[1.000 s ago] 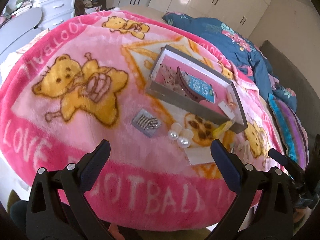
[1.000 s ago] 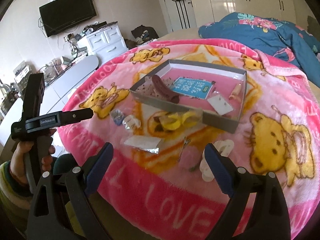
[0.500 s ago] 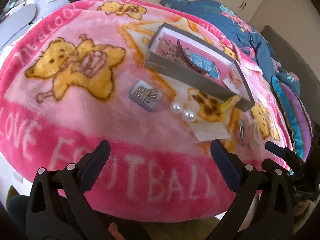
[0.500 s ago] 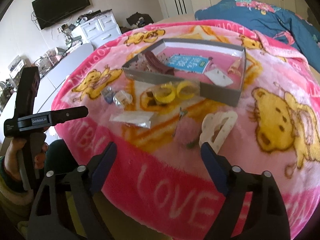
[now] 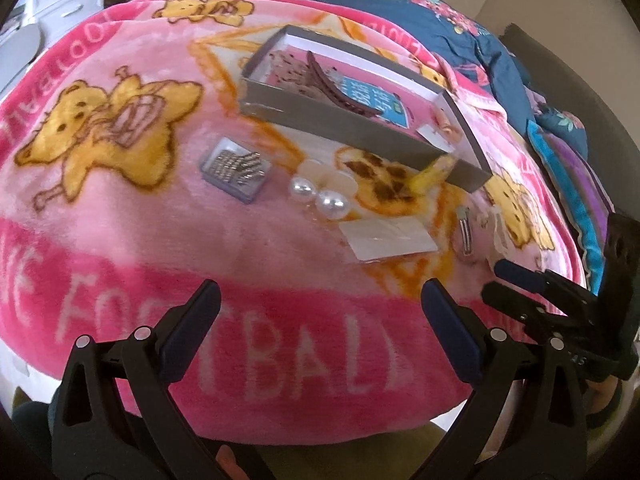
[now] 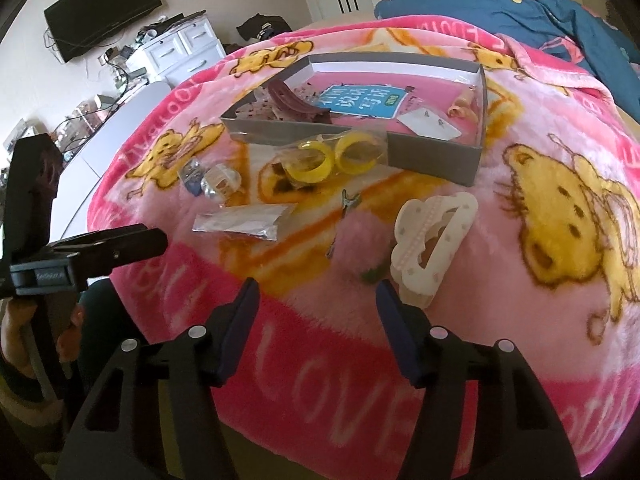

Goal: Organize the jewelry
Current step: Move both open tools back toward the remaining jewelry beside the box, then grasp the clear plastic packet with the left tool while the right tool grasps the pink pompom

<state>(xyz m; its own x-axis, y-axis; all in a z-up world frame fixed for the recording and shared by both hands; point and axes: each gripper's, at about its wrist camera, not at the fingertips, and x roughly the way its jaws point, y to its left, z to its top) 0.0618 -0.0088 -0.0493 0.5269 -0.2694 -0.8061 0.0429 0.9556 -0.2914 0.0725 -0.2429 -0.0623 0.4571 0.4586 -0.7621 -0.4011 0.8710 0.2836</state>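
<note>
A grey open box (image 5: 344, 122) (image 6: 436, 156) lies on the pink blanket and holds a dark red hair claw (image 5: 332, 88) (image 6: 298, 106) and small cards. Loose in front of it: a packet of silver pins (image 5: 236, 168), two pearl earrings (image 5: 320, 196), yellow rings in a bag (image 6: 332, 158), a white card packet (image 5: 390, 238) (image 6: 244, 222), a metal hair clip (image 5: 464, 230) (image 6: 344, 212) and a cream hair claw (image 6: 430, 240). My left gripper (image 5: 320, 320) is open and empty below the pearls. My right gripper (image 6: 316, 310) is open and empty, just short of the cream claw.
The pink bear blanket (image 5: 120, 216) drapes over the bed's rounded edge. A blue quilt (image 6: 520, 8) lies behind the box. White drawers (image 6: 184, 48) and a wall television (image 6: 104, 8) stand at the far left.
Both grippers have moved forward and down toward the loose items on the blanket. The right gripper's fingers have narrowed somewhat but stay open. Nothing has been picked up.
</note>
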